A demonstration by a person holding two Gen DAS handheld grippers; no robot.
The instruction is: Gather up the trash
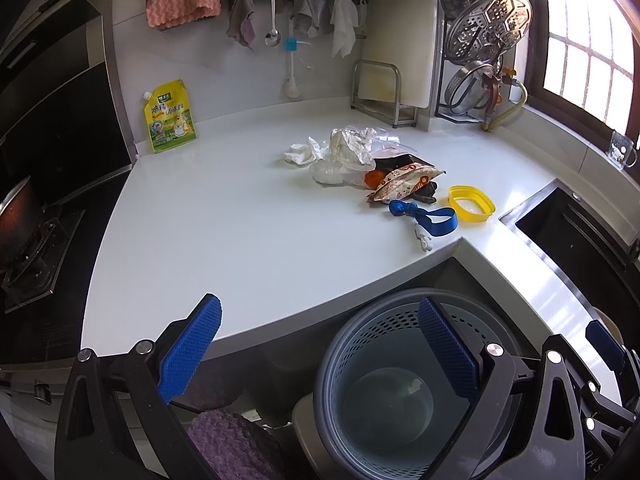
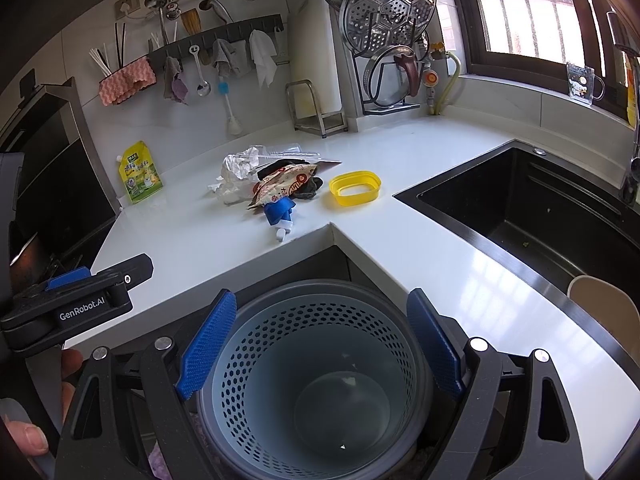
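A heap of trash lies on the white counter (image 1: 224,232): crumpled white paper (image 1: 348,142), a white tissue (image 1: 302,153), a printed snack wrapper (image 1: 404,182), a blue strap (image 1: 426,216) and a yellow plastic ring lid (image 1: 471,203). The same heap shows in the right wrist view, with the wrapper (image 2: 286,184) and yellow lid (image 2: 354,188). A grey perforated bin (image 1: 400,392) stands on the floor below the counter corner. My left gripper (image 1: 320,344) hangs open over the counter edge and bin. My right gripper (image 2: 320,344) is open above the bin (image 2: 316,384), holding nothing.
A yellow seasoning pouch (image 1: 170,116) leans on the back wall. A black sink (image 2: 532,216) is sunk in the counter at right. A stove (image 1: 28,256) lies at left. Racks with pot lids (image 2: 388,20) and hanging cloths line the wall. A hand (image 2: 24,436) shows lower left.
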